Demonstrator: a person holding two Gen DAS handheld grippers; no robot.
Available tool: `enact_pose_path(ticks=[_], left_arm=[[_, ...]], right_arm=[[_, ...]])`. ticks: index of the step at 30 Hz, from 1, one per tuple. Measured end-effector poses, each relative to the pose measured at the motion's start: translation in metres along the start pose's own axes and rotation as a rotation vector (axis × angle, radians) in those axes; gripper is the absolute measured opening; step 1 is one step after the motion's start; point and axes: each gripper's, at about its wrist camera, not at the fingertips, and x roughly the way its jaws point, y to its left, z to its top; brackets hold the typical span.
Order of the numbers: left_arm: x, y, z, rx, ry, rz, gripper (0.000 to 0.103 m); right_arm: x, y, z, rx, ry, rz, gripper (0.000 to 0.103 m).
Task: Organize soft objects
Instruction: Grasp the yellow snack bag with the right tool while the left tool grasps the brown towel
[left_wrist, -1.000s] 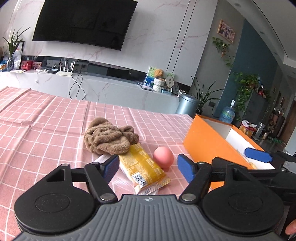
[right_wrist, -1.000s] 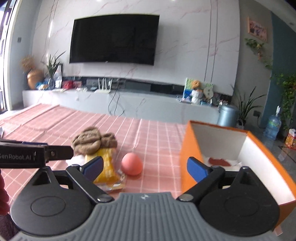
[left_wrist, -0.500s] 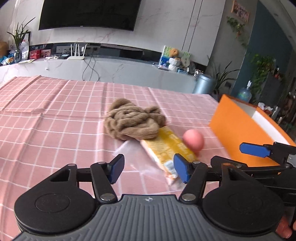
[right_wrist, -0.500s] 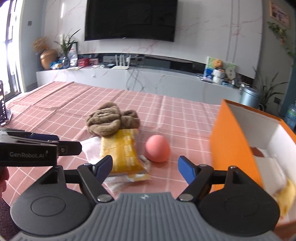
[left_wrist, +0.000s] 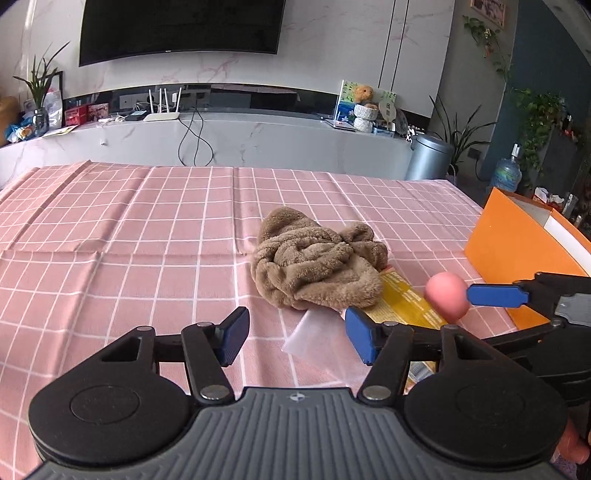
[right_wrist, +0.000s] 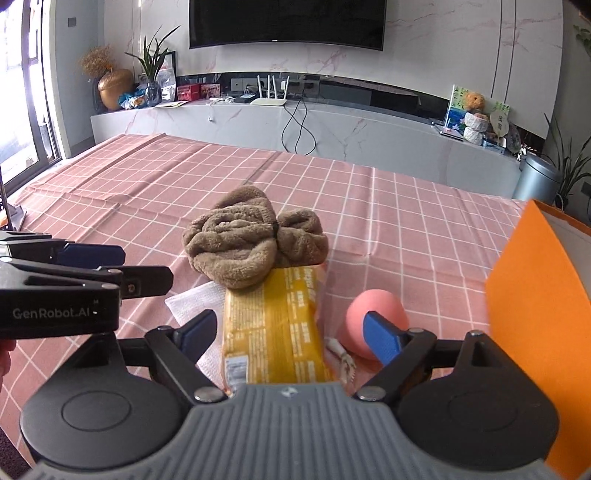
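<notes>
Where the pink checked table (right_wrist: 406, 221) carries the soft things, the yellow packet (right_wrist: 273, 328) lies with its long axis running away from the right claw (right_wrist: 291, 332), its far end tucked under the crumpled brown towel (right_wrist: 251, 236). That claw is opening, the packet between its pads but unpressed. The pink ball (right_wrist: 373, 310) sits just right of the packet. The left claw (left_wrist: 291, 339) stands released over clear wrapping. The orange box (left_wrist: 517, 251) stands right, contents unseen
</notes>
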Motion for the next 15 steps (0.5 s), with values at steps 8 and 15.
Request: enact_pose_path(ticks=[8, 15], left_arm=[[0.012, 0.01, -0.001, -0.008, 0.023, -0.009, 0.071], [0.018, 0.011, 0.0, 0.014, 0.026, -0.04, 0.071]], right_arm=[[0.026, 0.003, 0.003, -0.007, 0.052, 0.016, 0.077], [0.036, 0.005, 0.002, -0.014, 0.08, 0.042, 0.055]])
